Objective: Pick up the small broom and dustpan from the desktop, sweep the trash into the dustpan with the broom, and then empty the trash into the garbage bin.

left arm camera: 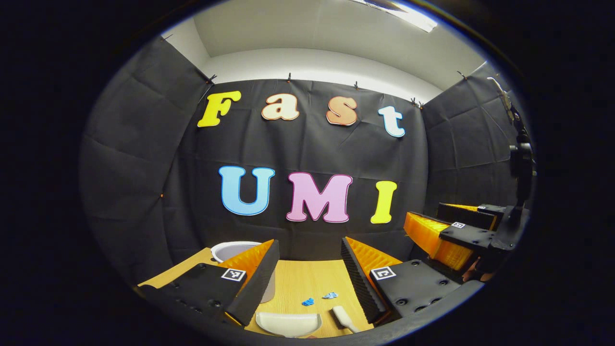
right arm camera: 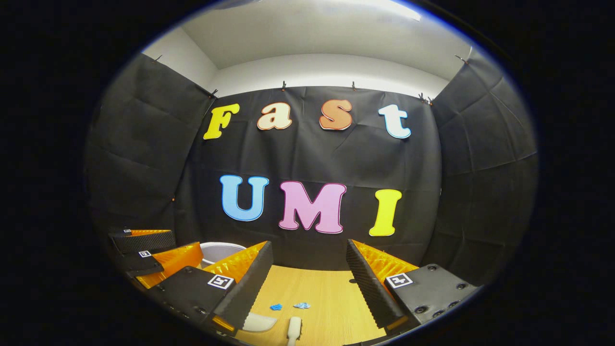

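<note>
Left gripper view: left tongs (left arm camera: 310, 269) spread wide, grasping nothing, held above the counter (left arm camera: 307, 278). Dustpan (left arm camera: 288, 323) at the near edge, broom (left arm camera: 344, 318) just beside it, 2 blue scraps of trash (left arm camera: 317, 299) a little farther in, garbage bin (left arm camera: 235, 250) toward the far left corner. Right tongs (left arm camera: 449, 230) off to one side, also released.

Right gripper view: right tongs (right arm camera: 307, 274) parted and empty, broom (right arm camera: 294, 329) lying low between the fingers. Risks: slim handle slipping or rolling under a skewed pinch; light scraps (right arm camera: 289, 305) scattering if brushed; dustpan (right arm camera: 258, 322) skidding when nudged.
</note>
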Demonstrator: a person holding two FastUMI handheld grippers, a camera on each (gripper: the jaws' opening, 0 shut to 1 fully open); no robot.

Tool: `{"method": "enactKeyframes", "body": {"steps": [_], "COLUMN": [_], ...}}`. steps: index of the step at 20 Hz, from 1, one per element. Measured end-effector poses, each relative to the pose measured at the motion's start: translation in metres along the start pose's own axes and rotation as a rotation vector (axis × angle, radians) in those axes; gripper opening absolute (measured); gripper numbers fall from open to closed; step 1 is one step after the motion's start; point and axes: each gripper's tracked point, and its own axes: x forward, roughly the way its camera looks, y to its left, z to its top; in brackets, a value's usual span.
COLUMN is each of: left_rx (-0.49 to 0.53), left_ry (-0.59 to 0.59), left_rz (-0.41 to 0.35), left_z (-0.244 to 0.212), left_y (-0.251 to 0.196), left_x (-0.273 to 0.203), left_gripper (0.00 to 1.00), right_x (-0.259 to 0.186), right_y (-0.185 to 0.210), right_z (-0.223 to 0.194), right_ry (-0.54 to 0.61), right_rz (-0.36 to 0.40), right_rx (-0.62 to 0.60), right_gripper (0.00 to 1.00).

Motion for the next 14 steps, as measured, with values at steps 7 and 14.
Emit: {"method": "enactKeyframes", "body": {"steps": [7,14], "left_rx": [0.014,0.023], "left_ry": [-0.002,0.009], "left_rz": [-0.01,-0.003], "left_z": [-0.001,-0.0024], "left_y": [-0.0043,-0.0021], "left_x": [0.0005,0.001], "left_gripper": [0.77,0.77], "right_x": [0.001,0.0042], "right_y": [0.0024,0.0074], "right_z": [-0.0002,-0.0044], "right_ry": [0.002,0.012], "right_rz": [0.003,0.01], "right_rx": [-0.005,-0.006], "right_gripper": [0.98,0.98]}}
